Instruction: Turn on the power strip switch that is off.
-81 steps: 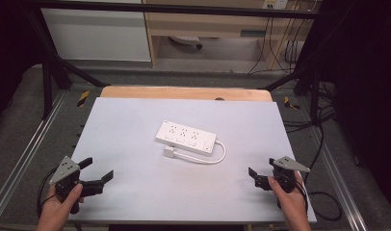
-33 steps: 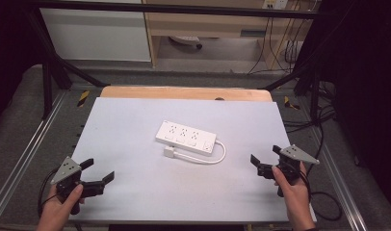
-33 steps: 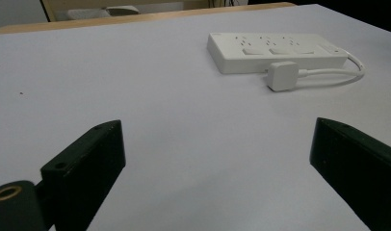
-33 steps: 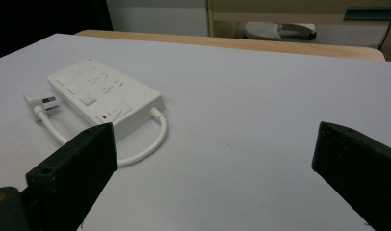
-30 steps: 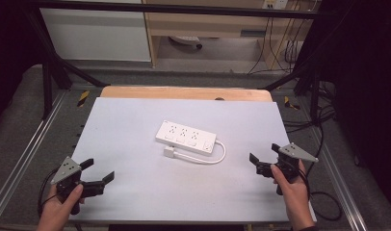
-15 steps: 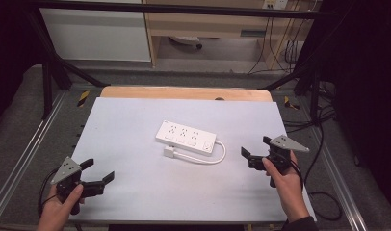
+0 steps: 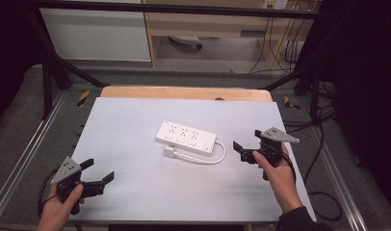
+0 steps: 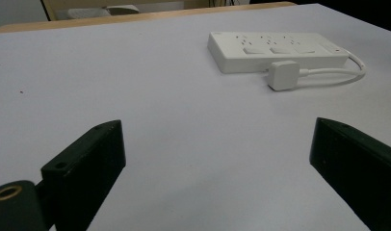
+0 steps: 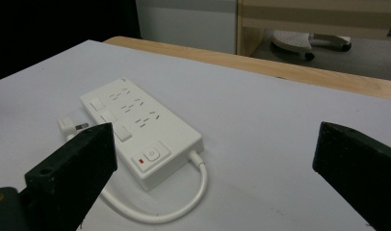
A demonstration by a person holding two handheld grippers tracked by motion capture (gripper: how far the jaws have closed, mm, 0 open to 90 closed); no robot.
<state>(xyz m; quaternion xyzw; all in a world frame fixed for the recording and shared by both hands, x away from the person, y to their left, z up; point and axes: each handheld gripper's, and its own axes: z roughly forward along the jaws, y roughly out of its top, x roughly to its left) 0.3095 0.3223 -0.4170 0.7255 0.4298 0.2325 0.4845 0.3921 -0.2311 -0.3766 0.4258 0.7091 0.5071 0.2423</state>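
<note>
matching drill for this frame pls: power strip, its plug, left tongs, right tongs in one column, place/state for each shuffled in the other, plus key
Column 1:
1. power strip
2. plug
3. left tongs
4. right tongs

Column 2:
A. open, over the table's near left corner, far from the strip
B. lying flat near the middle of the table, sockets up
C. open, just right of the looped cable
D. on the table beside the strip's near long side, not plugged in

Pairs: 1-B, 2-D, 3-A, 4-C
</note>
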